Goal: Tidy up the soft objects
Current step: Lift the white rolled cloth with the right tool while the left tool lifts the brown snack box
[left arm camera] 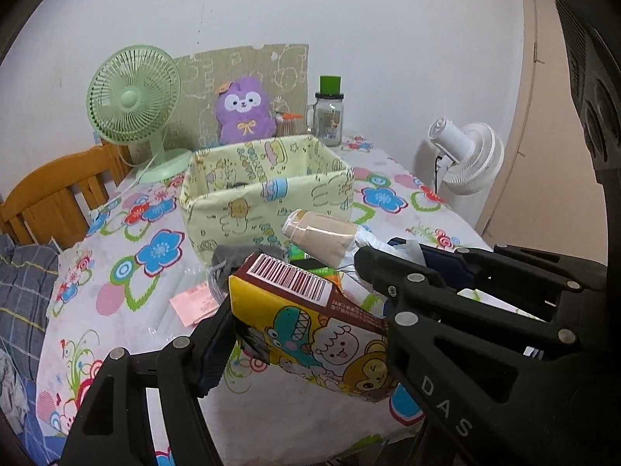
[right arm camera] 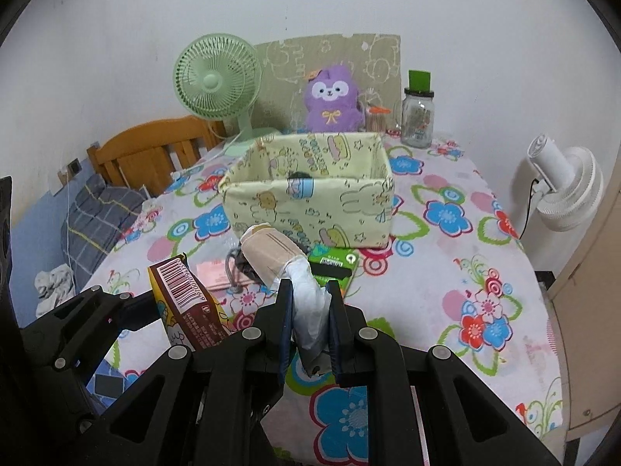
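- While both claws hang above the near edge of the desk [right arm camera: 446, 272], each is clamped on something: the left claw [left arm camera: 310, 330] grips a cartoon-printed carton [left arm camera: 310, 326] with a barcode on its upper face, held tilted between its pads.
- Right claw [right arm camera: 310, 306], jaws pressed close together, pinches the crinkled white plastic end of a beige roll in a wrapper [right arm camera: 271, 252]; the roll sticks out forward, clear of the desk.
- Yellow fabric storage box [right arm camera: 310, 202] with cartoon print stands open near the middle of the desk, just beyond both held items; something dark lies inside, too hidden to name.
- Green packet [right arm camera: 335, 266] lies flat just in front of the box; a pink slip [right arm camera: 211, 275] and a grey drawstring pouch [right arm camera: 236, 264] lie beside it, toward the left edge.
- Along the far edge: a green desk fan [right arm camera: 217, 85], a purple plush toy [right arm camera: 333, 101] against a cardboard sheet [right arm camera: 330, 70], and a glass jar with a green cap [right arm camera: 417, 116].
- White fan [right arm camera: 562, 190] stands off the right edge; a wooden headboard [right arm camera: 151, 155] lies past the left edge.
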Motion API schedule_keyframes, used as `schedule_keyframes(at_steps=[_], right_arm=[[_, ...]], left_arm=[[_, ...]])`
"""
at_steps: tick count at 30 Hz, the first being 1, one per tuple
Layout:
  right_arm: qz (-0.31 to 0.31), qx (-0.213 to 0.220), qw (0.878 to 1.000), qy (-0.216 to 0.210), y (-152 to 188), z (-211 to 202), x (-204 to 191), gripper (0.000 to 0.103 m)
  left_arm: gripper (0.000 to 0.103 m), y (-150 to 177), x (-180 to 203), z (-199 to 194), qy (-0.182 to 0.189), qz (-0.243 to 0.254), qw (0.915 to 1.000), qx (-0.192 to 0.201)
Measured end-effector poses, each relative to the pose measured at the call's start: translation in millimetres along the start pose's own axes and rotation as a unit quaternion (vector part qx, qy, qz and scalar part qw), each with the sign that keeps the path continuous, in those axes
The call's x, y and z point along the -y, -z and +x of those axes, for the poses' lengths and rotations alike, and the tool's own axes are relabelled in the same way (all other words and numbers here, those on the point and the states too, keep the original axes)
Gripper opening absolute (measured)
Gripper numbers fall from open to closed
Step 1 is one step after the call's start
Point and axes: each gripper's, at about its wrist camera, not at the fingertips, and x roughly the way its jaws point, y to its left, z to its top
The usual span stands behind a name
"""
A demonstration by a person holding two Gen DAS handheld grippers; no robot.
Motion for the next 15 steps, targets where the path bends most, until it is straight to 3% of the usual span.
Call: schedule_keyframes(at_steps=[15], right_arm=[[0.005, 0.032, 0.999, 0.011, -26, -18, 4, 0.018]], left_arm=[[0.075, -28, 3, -13, 0.003, 0.008, 0.9995, 0.03]])
